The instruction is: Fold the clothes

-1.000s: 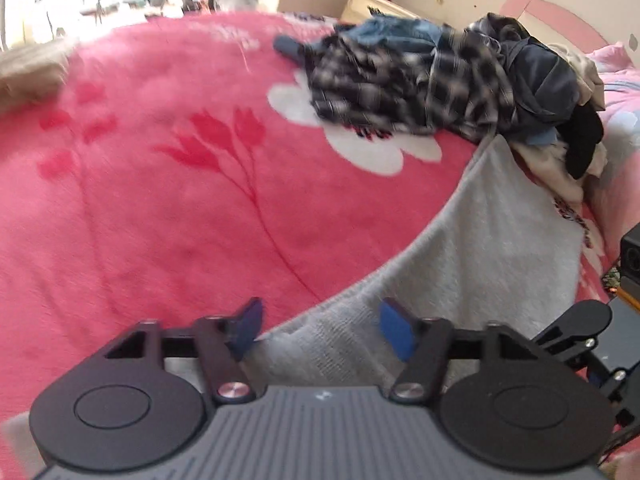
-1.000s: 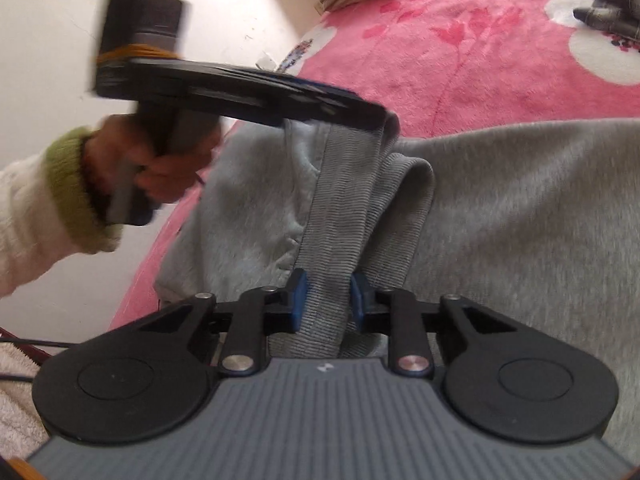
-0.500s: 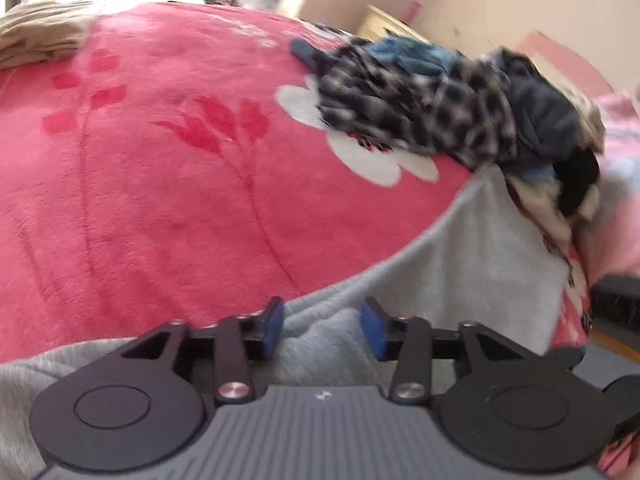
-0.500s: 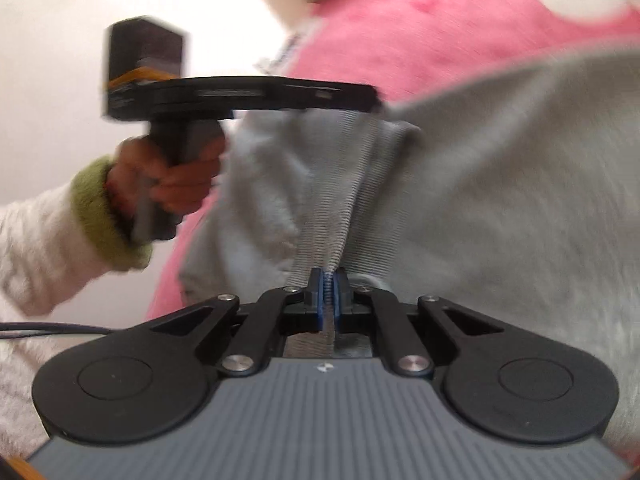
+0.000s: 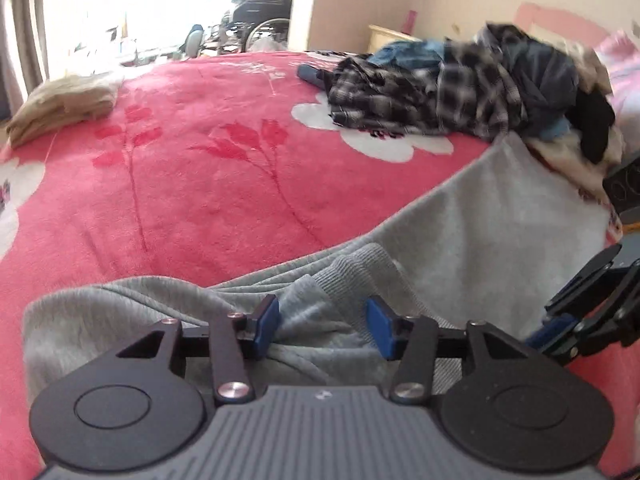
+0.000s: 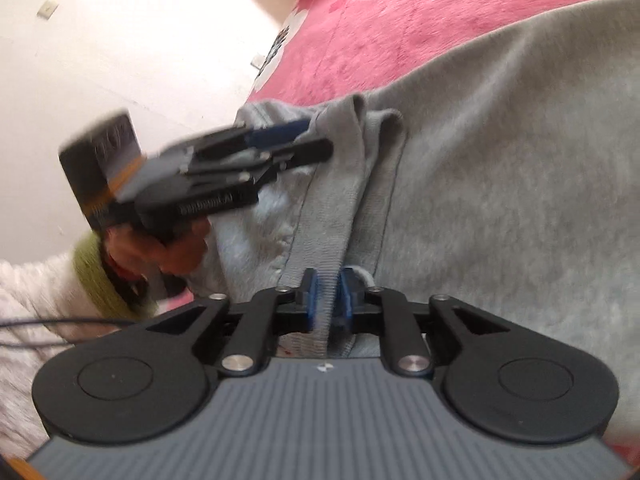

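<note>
A grey sweatshirt lay spread across the near part of a bed covered by a pink blanket printed with red sprigs and white flowers. Seen from the left wrist, the left hand-held gripper hung just above a bunched, ribbed edge of the sweatshirt; its blue pads stood well apart and were opening, with folds of grey cloth lying between them but neither pad pressing on it. Seen from the right wrist, the right hand-held gripper had a ribbed grey band of the same garment running up between its blue pads; the jaws were opening, and a narrow gap showed beside the band on its right side. In that same view the left hand-held gripper appeared blurred at the left, its tips over the folded ribbed edge, carried by a hand in a white fuzzy sleeve with a green cuff. Farther back on the bed sat a heap of clothes, with a checked shirt and dark garments on top, and a folded beige item rested near the left edge
</note>
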Demonstrator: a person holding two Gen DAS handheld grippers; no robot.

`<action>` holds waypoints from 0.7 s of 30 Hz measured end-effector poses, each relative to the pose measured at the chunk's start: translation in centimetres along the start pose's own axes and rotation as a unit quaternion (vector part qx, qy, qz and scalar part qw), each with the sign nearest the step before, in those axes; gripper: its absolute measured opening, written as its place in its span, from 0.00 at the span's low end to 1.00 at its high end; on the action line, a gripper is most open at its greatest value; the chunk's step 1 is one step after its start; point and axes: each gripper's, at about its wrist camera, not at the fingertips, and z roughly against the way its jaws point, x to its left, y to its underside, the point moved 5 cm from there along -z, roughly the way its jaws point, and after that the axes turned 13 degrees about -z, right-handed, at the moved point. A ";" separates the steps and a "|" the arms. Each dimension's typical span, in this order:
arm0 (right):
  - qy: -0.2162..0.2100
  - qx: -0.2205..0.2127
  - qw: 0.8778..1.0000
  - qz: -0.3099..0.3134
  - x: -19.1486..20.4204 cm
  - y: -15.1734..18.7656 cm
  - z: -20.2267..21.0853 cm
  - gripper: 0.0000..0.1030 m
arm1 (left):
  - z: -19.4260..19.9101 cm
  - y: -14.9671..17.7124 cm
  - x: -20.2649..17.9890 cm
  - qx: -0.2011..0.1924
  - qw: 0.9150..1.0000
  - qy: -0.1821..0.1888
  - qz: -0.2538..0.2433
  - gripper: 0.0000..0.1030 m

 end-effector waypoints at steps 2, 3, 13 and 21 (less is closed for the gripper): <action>-0.004 -0.015 1.000 -0.020 -0.5 -0.5 0.6 0.57 | 0.0 0.1 0.2 -0.004 1.000 0.004 0.003 0.50; -0.006 -0.019 0.999 -0.029 -0.8 -0.7 0.8 0.59 | 0.0 0.2 0.2 -0.005 1.000 0.004 0.002 0.50; -0.029 0.005 0.997 -0.070 -0.7 -2.0 -2.4 0.69 | -0.1 0.4 0.4 -0.015 1.000 0.010 0.011 0.51; -0.033 0.013 0.998 -0.060 0.7 -3.2 -5.1 0.71 | -0.2 0.8 1.0 -0.024 0.999 0.019 0.035 0.51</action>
